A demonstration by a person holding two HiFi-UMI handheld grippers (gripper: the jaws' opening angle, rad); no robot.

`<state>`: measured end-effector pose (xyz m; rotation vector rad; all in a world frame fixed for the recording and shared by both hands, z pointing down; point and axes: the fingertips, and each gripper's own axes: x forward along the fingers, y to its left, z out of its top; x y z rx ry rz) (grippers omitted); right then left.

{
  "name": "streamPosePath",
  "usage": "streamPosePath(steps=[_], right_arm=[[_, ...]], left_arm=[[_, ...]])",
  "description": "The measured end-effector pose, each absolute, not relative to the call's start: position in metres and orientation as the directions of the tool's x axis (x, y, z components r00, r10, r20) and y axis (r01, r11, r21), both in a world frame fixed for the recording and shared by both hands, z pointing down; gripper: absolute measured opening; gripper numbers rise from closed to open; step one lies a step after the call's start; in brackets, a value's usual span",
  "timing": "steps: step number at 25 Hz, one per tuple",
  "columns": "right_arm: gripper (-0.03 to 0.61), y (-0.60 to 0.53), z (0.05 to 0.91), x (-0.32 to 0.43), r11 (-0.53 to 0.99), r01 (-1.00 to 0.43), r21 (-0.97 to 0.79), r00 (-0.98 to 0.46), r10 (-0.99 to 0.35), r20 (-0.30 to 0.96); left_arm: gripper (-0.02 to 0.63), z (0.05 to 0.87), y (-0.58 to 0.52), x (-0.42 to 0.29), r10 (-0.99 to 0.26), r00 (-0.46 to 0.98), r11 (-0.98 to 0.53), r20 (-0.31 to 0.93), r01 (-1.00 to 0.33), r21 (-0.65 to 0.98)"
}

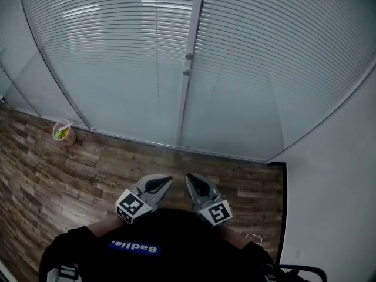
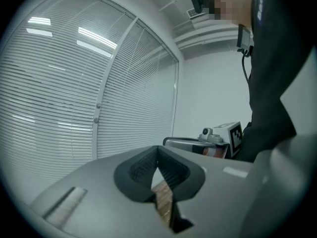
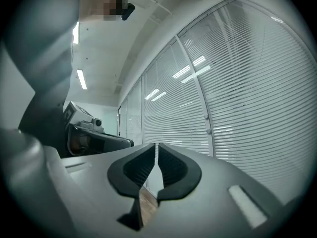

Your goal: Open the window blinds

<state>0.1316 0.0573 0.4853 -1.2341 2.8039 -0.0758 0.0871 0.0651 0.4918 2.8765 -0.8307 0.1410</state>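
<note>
Closed white window blinds [image 1: 117,51] fill the glass wall ahead, their slats flat; they also show as blinds [image 2: 49,83] and blinds [image 3: 247,83]. Two small knobs [image 1: 187,63] sit on the white mullion between the panes. My left gripper [image 1: 166,181] and right gripper [image 1: 191,178] hang side by side over the floor, short of the glass, both empty. In the left gripper view the left gripper [image 2: 157,150] has its tips touching. In the right gripper view the right gripper [image 3: 156,146] shows a thin slit between its pads.
A small cup with something green [image 1: 63,131] stands on the wood floor [image 1: 59,181] by the glass at the left. A white wall [image 1: 335,204] closes the right side, meeting the glass at a corner.
</note>
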Motion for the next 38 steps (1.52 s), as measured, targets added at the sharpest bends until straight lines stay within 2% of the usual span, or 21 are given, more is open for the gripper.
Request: streamPosePath(steps=[11,38], right_arm=[[0.021,0.061,0.489,0.14,0.681,-0.726,-0.095,-0.68,-0.732,-0.052],[0.032,-0.05,0.482,0.114,0.599,-0.798,-0.064,-0.599,-0.801,-0.012]], left_arm=[[-0.002,0.494,0.072,0.088,-0.558,0.82,-0.81,0.129,-0.572,0.127],[-0.002,0.494,-0.04,0.057,-0.481,0.871,-0.851,0.1,-0.492,0.183]])
